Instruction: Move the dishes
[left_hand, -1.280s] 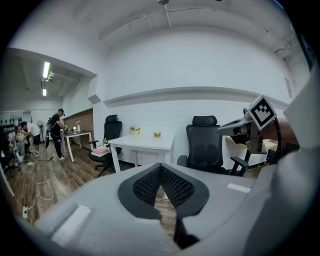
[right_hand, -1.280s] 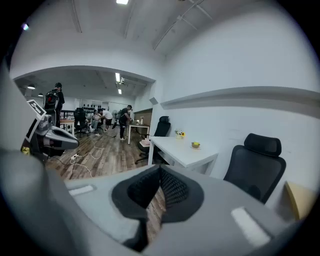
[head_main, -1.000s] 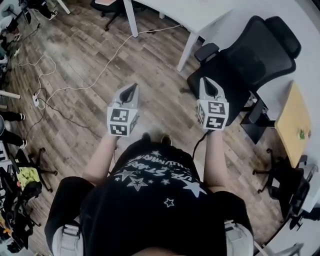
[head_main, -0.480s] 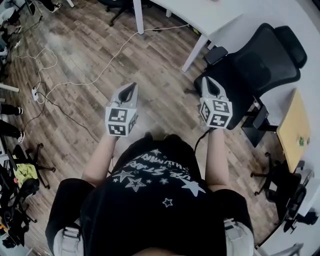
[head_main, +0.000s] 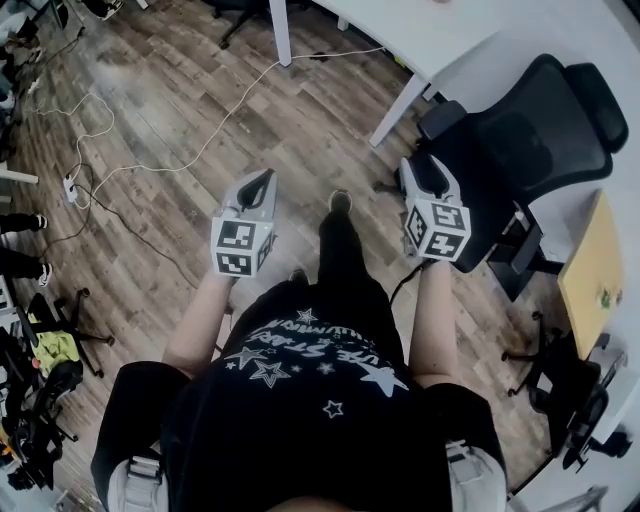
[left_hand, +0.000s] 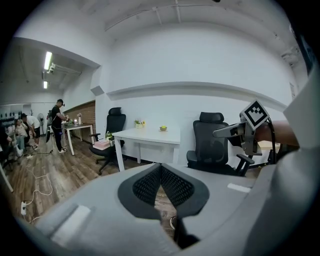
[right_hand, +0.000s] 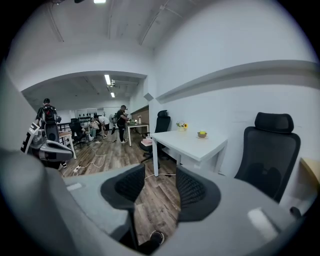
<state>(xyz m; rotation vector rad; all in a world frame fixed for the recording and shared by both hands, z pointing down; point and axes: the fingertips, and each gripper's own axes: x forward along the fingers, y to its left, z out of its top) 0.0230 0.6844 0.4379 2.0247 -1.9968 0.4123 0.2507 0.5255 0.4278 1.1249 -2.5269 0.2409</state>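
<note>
The dish you want is a small bowl (right_hand: 202, 134). It sits on the white table (right_hand: 192, 146), near the back edge by the wall. There is something yellow-green in it, but it is too small to tell what. A black chair (right_hand: 270, 150) stands just beside the table. You are well apart from the bowl, with bare wood floor (right_hand: 157, 197) between you and it.

Your left gripper (left_hand: 161, 167) has its jaws closed tip to tip, with nothing in them. Your right gripper (right_hand: 160, 181) has just been opening. Its jaws now stand about half apart, and nothing is between them, only floor.

The bowl looks small, so it is likely light. It looks hard and smooth, so it could slip, and it could chip or break if it drops or bangs the table. It will not bend, so a hard squeeze will not help.

The best place to hold it is likely the rim, with one jaw inside and one jaw outside. The open right gripper is ready for that. Keep the bowl flat, so what is inside does not roll or tip out.
</note>
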